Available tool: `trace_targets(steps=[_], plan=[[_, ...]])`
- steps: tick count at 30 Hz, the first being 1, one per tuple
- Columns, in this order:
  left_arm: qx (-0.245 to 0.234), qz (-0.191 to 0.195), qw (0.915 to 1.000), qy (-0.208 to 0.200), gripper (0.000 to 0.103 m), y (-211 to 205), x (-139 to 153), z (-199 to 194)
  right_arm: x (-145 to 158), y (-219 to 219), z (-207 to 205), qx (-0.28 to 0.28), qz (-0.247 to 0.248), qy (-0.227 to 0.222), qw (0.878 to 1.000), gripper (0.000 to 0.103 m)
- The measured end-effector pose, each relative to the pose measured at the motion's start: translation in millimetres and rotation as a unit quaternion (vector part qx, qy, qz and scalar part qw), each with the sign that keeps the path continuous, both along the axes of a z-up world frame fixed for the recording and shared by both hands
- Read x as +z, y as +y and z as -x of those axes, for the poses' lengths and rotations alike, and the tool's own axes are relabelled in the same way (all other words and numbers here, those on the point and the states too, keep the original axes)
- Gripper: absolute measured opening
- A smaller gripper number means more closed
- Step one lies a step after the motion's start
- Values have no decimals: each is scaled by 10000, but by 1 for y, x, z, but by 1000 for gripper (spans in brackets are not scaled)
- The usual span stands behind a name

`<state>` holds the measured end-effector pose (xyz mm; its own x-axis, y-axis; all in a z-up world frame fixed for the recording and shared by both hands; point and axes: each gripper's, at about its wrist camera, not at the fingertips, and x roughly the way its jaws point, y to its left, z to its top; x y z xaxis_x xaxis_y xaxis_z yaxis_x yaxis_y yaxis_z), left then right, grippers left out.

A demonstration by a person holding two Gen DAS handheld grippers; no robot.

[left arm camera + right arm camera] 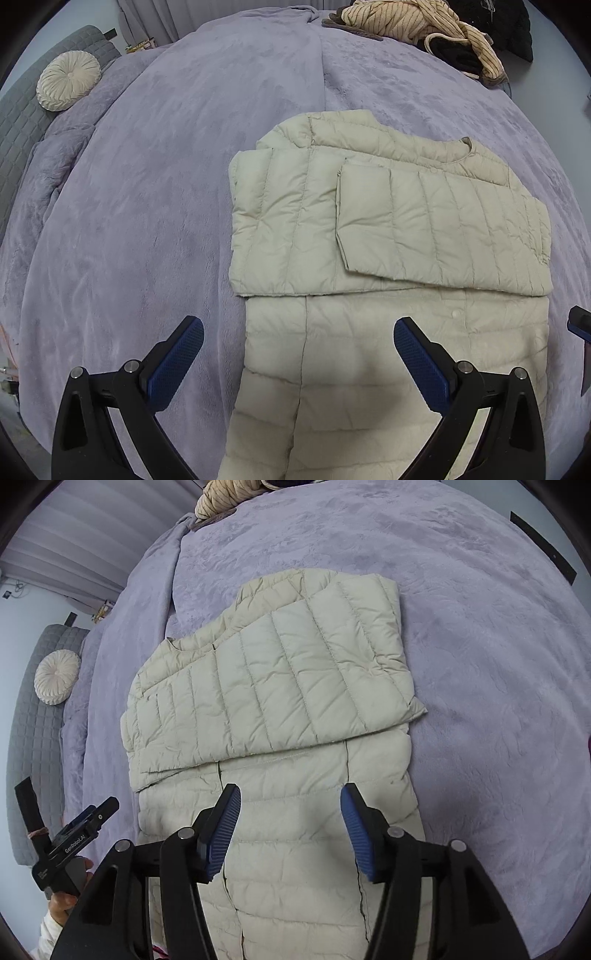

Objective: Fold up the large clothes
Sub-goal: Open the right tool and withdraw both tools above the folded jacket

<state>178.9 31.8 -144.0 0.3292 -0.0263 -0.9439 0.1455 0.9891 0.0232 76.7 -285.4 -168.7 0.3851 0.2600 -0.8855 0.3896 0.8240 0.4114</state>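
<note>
A cream quilted down jacket (369, 229) lies flat on the lilac bedspread (147, 221), its sleeves folded across the chest and its collar pointing away. It also shows in the right wrist view (273, 701). My left gripper (299, 332) is open and empty, hovering over the jacket's lower left part. My right gripper (290, 805) is open and empty above the jacket's lower body. The left gripper also shows at the lower left of the right wrist view (85, 823), held in a hand.
A striped beige garment (417, 26) and dark clothes (498, 26) are piled at the far edge of the bed. A round cream cushion (68, 79) rests on a grey quilted headboard (22, 122) at left. Curtains (74, 546) hang beyond.
</note>
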Motion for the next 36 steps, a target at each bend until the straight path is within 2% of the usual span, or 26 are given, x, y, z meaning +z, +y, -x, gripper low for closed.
trace_targets(steps=[5, 7, 8, 24, 25, 27, 36], plan=[[-64, -37, 9999, 90, 103, 4, 6, 17, 12, 7, 14, -70, 156, 28, 9999, 62], [-104, -60, 9999, 102, 103, 6, 9, 23, 18, 10, 18, -58, 230, -8, 9997, 72], [-138, -69, 9998, 108, 103, 7, 11, 26, 21, 12, 20, -54, 232, -47, 9997, 73], [-127, -124, 9994, 311, 103, 25, 18, 62, 44, 34, 46, -205, 325, -124, 9992, 84], [-129, -98, 9993, 335, 103, 26, 19, 63, 44, 35, 48, -220, 313, -117, 9992, 92], [-135, -113, 9993, 338, 103, 28, 20, 66, 46, 36, 52, -263, 295, -162, 9991, 103], [-348, -194, 9978, 521, 103, 34, 15, 78, 42, 39, 72, -497, 59, -180, 9986, 103]])
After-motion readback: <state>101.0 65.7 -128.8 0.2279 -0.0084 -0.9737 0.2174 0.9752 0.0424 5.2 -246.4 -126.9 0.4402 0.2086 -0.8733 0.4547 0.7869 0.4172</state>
